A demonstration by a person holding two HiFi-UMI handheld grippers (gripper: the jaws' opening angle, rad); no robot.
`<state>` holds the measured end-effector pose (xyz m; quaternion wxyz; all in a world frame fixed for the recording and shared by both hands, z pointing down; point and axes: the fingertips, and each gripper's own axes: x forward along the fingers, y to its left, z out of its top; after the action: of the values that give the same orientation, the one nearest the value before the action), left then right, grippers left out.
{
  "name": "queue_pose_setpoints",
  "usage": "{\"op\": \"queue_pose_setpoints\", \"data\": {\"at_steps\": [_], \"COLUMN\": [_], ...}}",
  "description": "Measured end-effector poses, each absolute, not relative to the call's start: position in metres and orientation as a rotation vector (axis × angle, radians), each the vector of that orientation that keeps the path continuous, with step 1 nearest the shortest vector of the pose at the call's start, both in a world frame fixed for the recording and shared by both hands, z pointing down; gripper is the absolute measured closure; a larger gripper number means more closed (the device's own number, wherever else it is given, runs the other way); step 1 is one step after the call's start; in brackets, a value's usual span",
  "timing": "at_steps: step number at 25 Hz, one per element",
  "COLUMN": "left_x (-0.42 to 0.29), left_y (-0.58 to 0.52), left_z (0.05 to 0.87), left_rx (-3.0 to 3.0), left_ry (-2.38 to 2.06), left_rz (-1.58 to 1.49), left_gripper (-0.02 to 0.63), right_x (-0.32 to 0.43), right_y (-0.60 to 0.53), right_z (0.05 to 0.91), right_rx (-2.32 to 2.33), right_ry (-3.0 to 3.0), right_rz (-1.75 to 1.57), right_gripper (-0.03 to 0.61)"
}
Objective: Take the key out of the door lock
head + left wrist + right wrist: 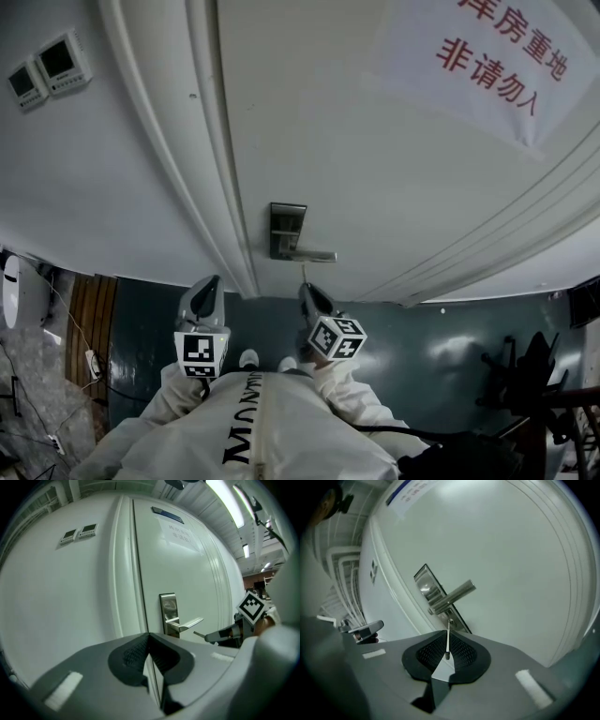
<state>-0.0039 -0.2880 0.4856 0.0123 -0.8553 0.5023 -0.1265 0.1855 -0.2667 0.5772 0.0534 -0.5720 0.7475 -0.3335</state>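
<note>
A steel lock plate with a lever handle sits on the white door. My right gripper is shut on the thin key, which stands up between its pads. The key points at the keyhole just under the handle. In the left gripper view the key's tip sticks out of the right gripper, with a small gap to the lock plate. My left gripper hangs to the left of the lock, facing the door frame. Its jaws are shut with nothing in them.
Two wall control panels hang on the wall left of the door frame. A paper sign with red characters is stuck high on the door. Dark furniture stands at the right, and cables lie on the floor at the left.
</note>
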Motion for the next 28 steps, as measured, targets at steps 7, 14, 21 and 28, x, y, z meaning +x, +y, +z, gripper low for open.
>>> {"op": "queue_pose_setpoints", "data": {"at_steps": [7, 14, 21, 28], "left_x": [0.008, 0.014, 0.003, -0.026], "left_y": [-0.281, -0.253, -0.226, -0.177], "left_z": [0.492, 0.494, 0.497, 0.494], "left_rx": [-2.673, -2.661, -2.670, -2.728], "left_ry": [1.564, 1.591, 1.561, 1.448], "left_rz": [-0.412, -0.432, -0.421, -0.363], "left_gripper": [0.614, 0.614, 0.614, 0.614], "right_x": [0.192, 0.196, 0.191, 0.163], "right_y": [-0.247, -0.222, -0.188, -0.133], "right_z": [0.534, 0.514, 0.515, 0.510], "right_rx": [-2.110, -2.087, -2.118, -2.231], "right_ry": [2.581, 2.595, 2.545, 2.435], "right_rz": [-0.429, -0.320, -0.342, -0.314], "right_gripper": [0.555, 0.555, 0.555, 0.555]}}
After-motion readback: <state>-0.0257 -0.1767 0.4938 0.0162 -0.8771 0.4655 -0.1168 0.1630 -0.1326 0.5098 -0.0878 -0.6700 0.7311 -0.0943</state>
